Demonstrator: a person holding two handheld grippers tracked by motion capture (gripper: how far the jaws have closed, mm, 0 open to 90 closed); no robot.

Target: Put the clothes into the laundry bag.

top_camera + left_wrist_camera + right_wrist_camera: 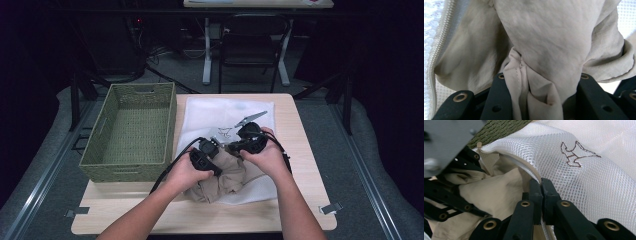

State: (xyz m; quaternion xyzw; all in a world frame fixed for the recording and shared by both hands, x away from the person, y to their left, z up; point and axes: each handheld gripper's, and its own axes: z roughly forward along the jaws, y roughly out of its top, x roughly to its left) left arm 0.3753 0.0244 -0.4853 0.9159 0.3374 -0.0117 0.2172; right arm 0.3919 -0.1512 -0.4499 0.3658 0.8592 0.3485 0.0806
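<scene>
Right claw: clamped on the zipper edge of the white mesh laundry bag, holding its mouth open.
Left claw: gripping the bunched beige cloth garment, apparently feeding it into the bag.
Garment: at table centre, five o'clock of the green woven basket.

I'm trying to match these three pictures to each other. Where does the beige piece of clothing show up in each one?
High view: the beige garment lies crumpled low in the middle, under both hands, on the white mesh bag.
Left gripper view: it fills the middle, bunched between the left tongs.
Right gripper view: it sits at lower left, beneath the bag's lifted edge.
Shared landmark: the mesh bag's zipper edge.
</scene>
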